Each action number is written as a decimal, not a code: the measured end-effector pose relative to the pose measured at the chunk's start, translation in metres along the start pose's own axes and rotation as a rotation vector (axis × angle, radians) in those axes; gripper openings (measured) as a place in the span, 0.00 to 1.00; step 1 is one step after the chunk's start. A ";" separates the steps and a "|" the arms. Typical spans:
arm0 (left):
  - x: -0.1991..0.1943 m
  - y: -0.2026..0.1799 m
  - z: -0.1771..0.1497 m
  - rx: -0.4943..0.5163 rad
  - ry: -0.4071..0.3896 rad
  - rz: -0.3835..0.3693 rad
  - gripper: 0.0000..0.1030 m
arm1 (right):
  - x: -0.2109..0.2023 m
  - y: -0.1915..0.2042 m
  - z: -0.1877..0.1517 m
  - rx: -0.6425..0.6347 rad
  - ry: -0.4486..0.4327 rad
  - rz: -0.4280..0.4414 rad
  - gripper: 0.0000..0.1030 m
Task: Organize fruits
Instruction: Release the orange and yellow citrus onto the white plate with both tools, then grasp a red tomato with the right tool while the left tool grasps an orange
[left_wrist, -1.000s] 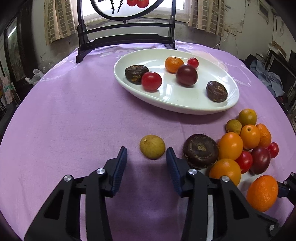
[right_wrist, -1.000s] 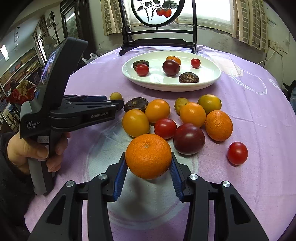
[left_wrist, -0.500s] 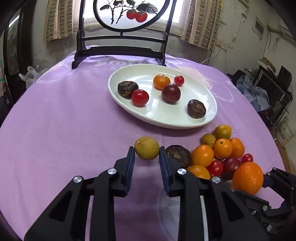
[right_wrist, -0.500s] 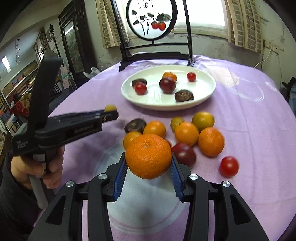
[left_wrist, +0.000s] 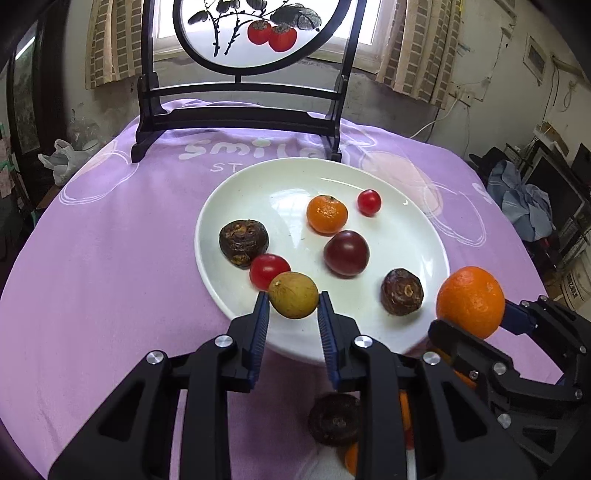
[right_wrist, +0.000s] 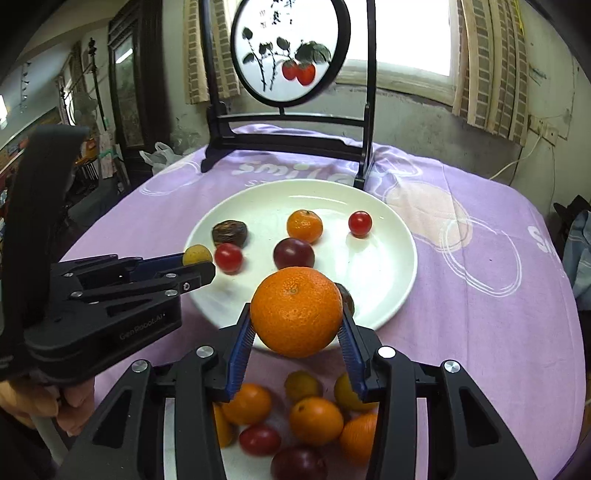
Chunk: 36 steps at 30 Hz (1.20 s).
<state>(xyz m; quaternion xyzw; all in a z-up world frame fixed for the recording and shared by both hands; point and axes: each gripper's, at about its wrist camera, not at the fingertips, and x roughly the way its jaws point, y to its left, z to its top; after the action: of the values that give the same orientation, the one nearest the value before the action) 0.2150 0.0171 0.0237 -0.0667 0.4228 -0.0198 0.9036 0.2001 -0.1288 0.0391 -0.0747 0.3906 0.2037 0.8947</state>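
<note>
My left gripper (left_wrist: 292, 312) is shut on a small yellow-green fruit (left_wrist: 293, 300) and holds it above the near rim of the white plate (left_wrist: 236, 188). My right gripper (right_wrist: 295, 332) is shut on a large orange (right_wrist: 296, 312) and holds it above the plate's near edge (right_wrist: 391, 317); the orange also shows in the left wrist view (left_wrist: 470, 301). On the plate lie a tangerine (left_wrist: 327, 215), a cherry tomato (left_wrist: 368, 202), a dark plum (left_wrist: 346, 253), a red tomato (left_wrist: 267, 269) and two brown fruits (left_wrist: 243, 242).
Several loose fruits (right_wrist: 314, 421) lie on the purple cloth (left_wrist: 110, 240) below my right gripper. A dark wooden screen stand (left_wrist: 240, 110) with a round painted panel stands behind the plate. The table's edges drop off left and right.
Both grippers have risen and moved forward from the loose fruit pile to the plate's near edge. Each still holds its fruit.
</note>
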 end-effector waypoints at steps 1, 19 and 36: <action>0.005 0.000 0.002 -0.005 0.006 -0.003 0.25 | 0.009 -0.001 0.003 -0.003 0.015 -0.007 0.44; -0.005 0.023 0.000 -0.071 -0.069 0.044 0.82 | 0.003 -0.029 -0.015 0.112 -0.004 0.029 0.61; -0.043 0.007 -0.074 0.011 -0.071 0.047 0.86 | -0.054 -0.039 -0.104 0.161 -0.009 -0.025 0.64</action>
<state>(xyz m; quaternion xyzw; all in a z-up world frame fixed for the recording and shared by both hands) 0.1311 0.0205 0.0084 -0.0524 0.3917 0.0014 0.9186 0.1141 -0.2114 0.0065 -0.0068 0.4007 0.1606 0.9020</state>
